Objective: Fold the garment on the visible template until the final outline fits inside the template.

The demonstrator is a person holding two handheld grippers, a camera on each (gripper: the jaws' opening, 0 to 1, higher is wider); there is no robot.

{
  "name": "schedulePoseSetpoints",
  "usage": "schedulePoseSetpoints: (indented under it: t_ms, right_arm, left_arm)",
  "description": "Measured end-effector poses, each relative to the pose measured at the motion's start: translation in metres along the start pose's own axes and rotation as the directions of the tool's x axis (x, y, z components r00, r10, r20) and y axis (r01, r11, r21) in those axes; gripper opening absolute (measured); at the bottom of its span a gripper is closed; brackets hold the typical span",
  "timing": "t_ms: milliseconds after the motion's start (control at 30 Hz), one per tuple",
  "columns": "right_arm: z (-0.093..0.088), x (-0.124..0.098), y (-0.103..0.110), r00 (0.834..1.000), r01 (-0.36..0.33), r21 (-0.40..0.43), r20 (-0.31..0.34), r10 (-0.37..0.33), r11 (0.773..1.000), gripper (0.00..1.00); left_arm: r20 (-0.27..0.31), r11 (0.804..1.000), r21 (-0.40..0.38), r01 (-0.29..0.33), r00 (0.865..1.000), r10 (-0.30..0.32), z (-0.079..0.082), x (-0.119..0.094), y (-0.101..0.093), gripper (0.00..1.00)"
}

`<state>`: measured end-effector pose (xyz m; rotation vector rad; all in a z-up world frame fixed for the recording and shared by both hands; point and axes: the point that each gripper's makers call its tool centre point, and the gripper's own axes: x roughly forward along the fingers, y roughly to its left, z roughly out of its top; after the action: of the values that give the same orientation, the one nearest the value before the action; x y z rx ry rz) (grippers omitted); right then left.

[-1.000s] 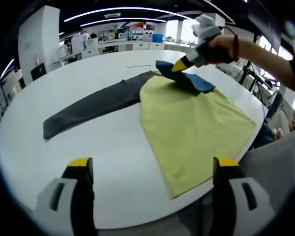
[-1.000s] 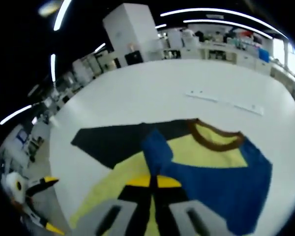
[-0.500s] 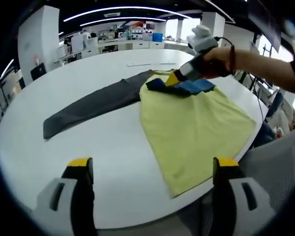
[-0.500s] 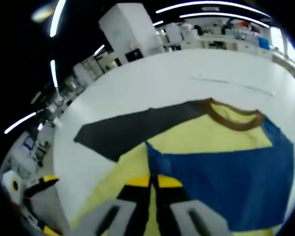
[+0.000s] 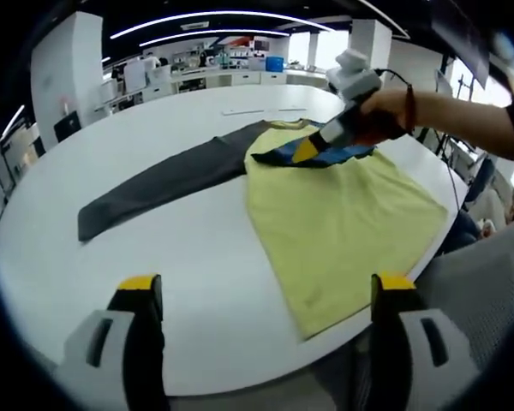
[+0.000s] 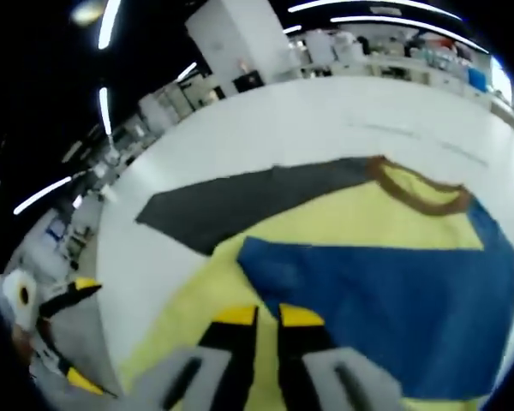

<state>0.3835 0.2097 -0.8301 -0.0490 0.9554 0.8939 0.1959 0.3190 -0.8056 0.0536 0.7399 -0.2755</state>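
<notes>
Garment (image 5: 338,223), yellow with a blue sleeve (image 6: 394,300) folded across it, lies on a dark grey template (image 5: 158,182) on a wide white table (image 5: 154,257) in an open office with ceiling light strips and cabinets. The right gripper (image 6: 267,318) hovers just above the sleeve's edge, jaws slightly parted and empty. The left gripper (image 5: 265,287) waits wide open above the near table edge.

The left gripper view looks across the table (image 5: 197,257) from its near edge toward 12 o'clock; the right gripper view hovers close over the shirt (image 6: 360,265) (both show it).
</notes>
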Motion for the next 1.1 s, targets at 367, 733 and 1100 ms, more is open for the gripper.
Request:
schedulePoseSetpoints:
  t_ms: [367, 733, 1100]
  right_arm:
    - [0.020, 0.013, -0.013, 0.998, -0.015, -0.002, 0.069, 0.015, 1.000, 0.17]
    - [0.008, 0.016, -0.003, 0.997, -0.067, -0.004, 0.037, 0.067, 0.998, 0.07]
    - [-0.002, 0.007, 0.026, 0.986, -0.166, -0.095, 0.013, 0.168, 0.982, 0.00]
  left_arm:
    - [0.024, 1.000, 0.010, 0.002, 1.000, -0.003, 0.005, -0.003, 0.000, 0.99]
    - [0.024, 1.000, 0.022, 0.003, 1.000, -0.003, 0.006, -0.003, 0.003, 0.99]
    - [0.023, 0.999, 0.033, 0.005, 1.000, -0.006, 0.008, -0.003, 0.000, 0.98]
